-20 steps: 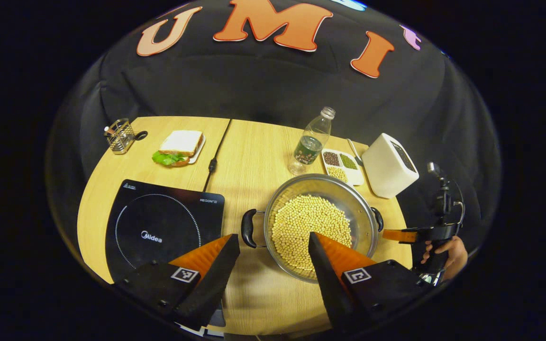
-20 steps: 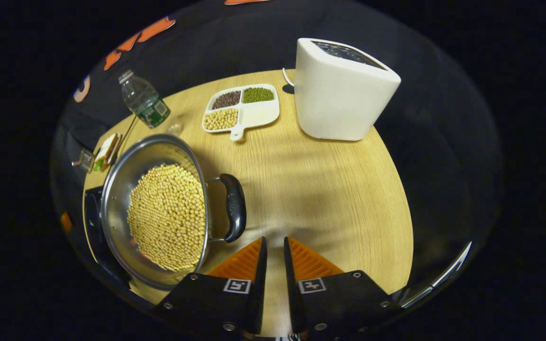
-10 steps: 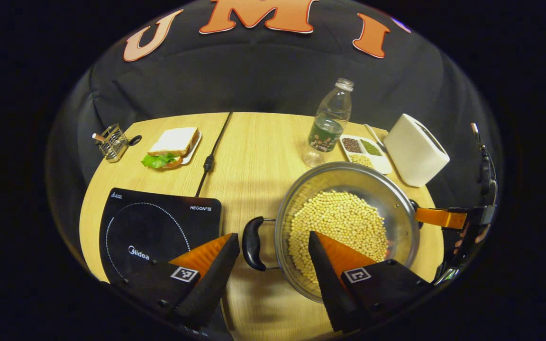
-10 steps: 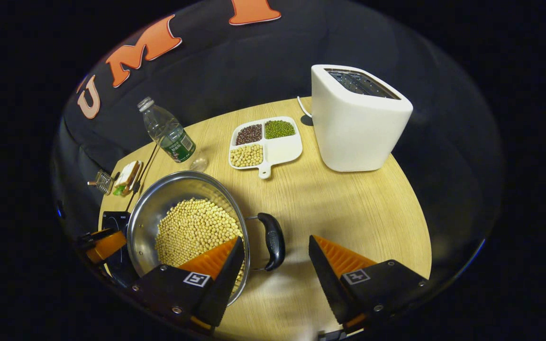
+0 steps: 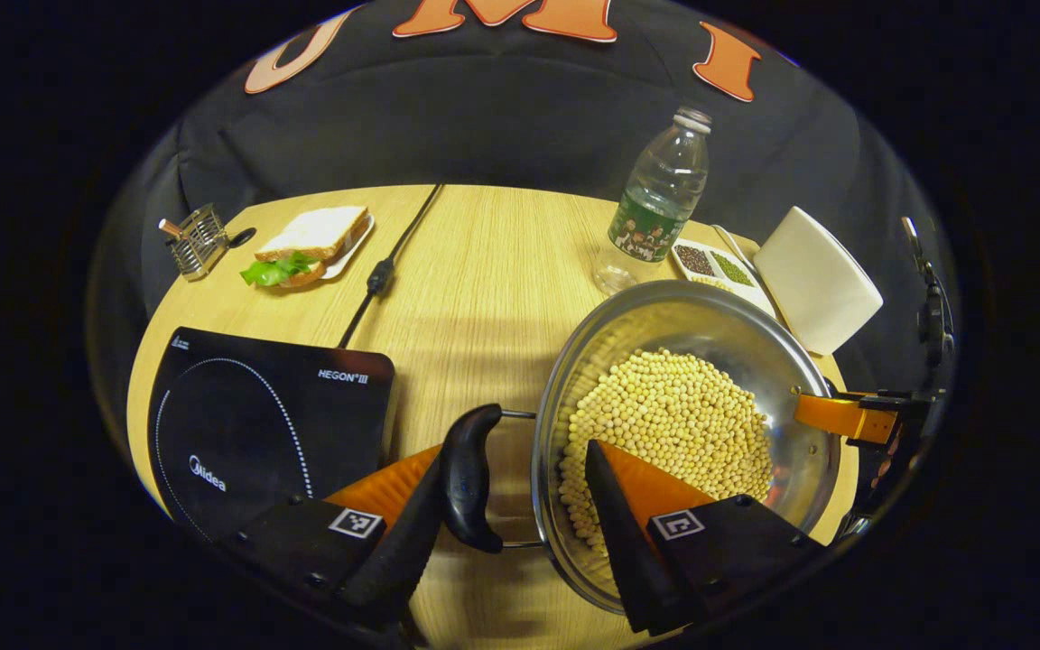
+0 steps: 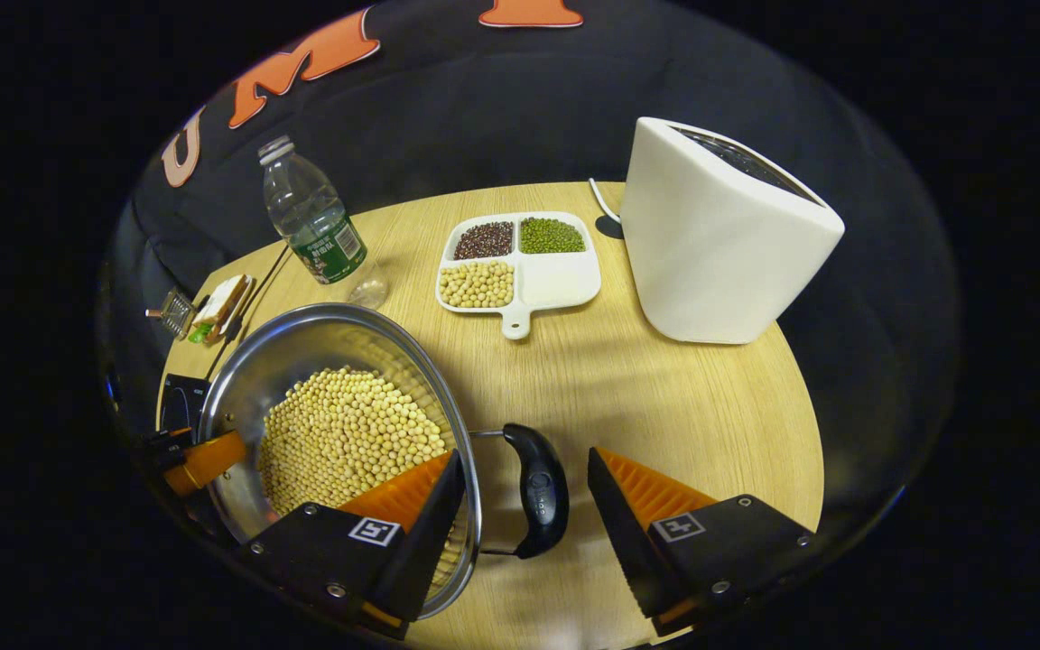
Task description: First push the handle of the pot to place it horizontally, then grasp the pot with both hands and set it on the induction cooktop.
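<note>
A steel pot (image 5: 691,316) stands on the wooden counter (image 5: 484,271), between the induction cooktop (image 5: 249,424) and the counter's right edge, clear of the cooktop's glass. It is filled across the bottom with pale soybeans (image 5: 673,424), heaped a little lower than the rim. Its two black loop handles point sideways, one toward each tool.

The left tool (image 5: 506,487) has its fingers spread, one on each side of the pot's left handle (image 5: 468,478); the handle touches or nearly touches the outer finger, while the other finger reaches over the rim above the beans. The right tool (image 6: 520,492) is likewise spread wide around the right handle (image 6: 540,492), with gaps showing on both sides of the handle, so nothing is pinched there.

Toward the far right corner sits a white divided dish (image 6: 520,271) with a short tab handle: dark red-brown beans in one compartment, green mung beans beside them, soybeans in a third, and the fourth bare. A white toaster (image 6: 719,244) stands just right of it. A clear plastic bottle (image 6: 308,221) with a green label stands near the far edge, behind the pot, with only a little liquid at the bottom. At the far left corner are a sandwich (image 5: 308,244) with lettuce on a small plate and a wire holder (image 5: 198,239). A black cord (image 5: 385,262) runs from the cooktop to the far edge.
</note>
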### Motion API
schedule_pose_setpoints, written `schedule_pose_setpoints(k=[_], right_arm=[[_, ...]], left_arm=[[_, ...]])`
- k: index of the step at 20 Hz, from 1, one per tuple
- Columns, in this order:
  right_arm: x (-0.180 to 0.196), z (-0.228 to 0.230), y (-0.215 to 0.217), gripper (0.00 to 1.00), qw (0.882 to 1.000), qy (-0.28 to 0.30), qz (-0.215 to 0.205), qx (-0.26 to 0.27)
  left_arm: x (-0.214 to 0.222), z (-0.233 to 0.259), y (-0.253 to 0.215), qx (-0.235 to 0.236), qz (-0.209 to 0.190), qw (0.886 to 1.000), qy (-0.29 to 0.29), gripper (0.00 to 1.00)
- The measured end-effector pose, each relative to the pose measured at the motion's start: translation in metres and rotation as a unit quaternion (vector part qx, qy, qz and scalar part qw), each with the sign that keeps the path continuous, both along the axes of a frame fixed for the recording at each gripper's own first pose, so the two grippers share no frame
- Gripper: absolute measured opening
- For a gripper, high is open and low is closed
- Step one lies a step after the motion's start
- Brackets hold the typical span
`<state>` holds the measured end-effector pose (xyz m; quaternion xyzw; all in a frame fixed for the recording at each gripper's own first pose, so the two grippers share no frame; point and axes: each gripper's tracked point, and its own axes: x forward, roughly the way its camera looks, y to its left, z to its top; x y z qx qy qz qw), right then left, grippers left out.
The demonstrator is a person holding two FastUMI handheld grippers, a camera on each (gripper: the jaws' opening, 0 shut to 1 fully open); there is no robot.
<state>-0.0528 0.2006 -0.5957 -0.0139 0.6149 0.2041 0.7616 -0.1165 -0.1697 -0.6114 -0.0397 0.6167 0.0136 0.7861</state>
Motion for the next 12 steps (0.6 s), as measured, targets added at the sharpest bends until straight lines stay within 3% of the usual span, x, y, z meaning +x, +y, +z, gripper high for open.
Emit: schedule_pose_setpoints(k=[4,5,7,10,12], right_arm=[[-0.001,-0.002,0.006,0.77,1.000,-0.010,0.019,-0.010],[0.001,-0.002,0.006,0.68,1.000,-0.017,0.019,-0.012],[0.001,-0.002,0.006,0.72,1.000,-0.018,0.019,-0.011],[-0.002,-0.001,0.005,0.71,0.999,-0.015,0.023,-0.017],[-0.006,0.000,0.007,0.64,1.000,-0.003,0.019,-0.019]], left_arm=[[0.002,-0.009,0.007,0.027,-0.009,0.999,-0.020,0.91],[0.003,-0.010,0.011,0.036,-0.006,0.999,-0.025,0.90],[0.005,-0.010,0.012,0.034,0.000,0.999,-0.029,0.79],[0.007,-0.013,0.013,0.036,0.003,0.999,-0.035,0.74],[0.006,-0.011,0.014,0.045,-0.001,0.998,-0.031,0.73]])
